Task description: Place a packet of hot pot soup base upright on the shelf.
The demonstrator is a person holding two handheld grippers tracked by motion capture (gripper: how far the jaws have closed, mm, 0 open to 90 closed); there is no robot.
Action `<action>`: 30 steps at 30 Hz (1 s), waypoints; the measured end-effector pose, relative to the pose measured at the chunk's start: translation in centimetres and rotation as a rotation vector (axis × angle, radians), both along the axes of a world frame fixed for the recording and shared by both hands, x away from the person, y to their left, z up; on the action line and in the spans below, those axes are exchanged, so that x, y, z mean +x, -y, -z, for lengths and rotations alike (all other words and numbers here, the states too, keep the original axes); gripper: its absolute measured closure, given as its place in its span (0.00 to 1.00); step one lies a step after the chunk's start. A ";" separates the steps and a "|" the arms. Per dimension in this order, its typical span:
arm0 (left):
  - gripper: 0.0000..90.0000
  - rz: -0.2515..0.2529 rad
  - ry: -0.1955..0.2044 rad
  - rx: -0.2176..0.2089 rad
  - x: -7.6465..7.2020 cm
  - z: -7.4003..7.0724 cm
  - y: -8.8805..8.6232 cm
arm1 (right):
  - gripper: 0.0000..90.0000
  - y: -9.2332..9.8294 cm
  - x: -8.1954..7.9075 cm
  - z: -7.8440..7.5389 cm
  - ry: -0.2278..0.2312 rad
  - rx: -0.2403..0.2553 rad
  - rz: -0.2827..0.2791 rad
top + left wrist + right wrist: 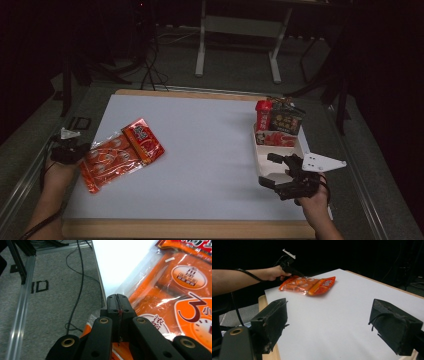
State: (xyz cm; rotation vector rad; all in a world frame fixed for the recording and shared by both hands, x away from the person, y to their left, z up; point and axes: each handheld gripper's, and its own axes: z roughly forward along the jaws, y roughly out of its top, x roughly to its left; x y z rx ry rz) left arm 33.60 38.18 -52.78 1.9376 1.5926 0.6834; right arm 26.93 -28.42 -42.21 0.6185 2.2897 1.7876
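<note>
Grasping is the step in hand: the left gripper [117, 301] pinches the orange snack packet [120, 152] at the table's [210, 145] left edge, the right gripper [275, 170] waits spread, and next probably comes a lift toward the white tray [262, 162].

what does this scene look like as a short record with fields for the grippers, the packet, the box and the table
left gripper: jaws shut on the clear edge of the packet, at the table's left edge
right gripper: jaws open, nothing between them, beside the box
packet: flat orange and red plastic snack packet, lying on the left part of the table
box: white open box at the right side, holding a red packet and a dark packet upright at its far end
table: white sheet on a wooden-edged table
</note>
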 end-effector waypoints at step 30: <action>1.00 0.187 -0.077 -0.086 -5.2 -0.1 5.2 | 0.16 0.3 -0.1 -0.2 0.004 0.013 0.010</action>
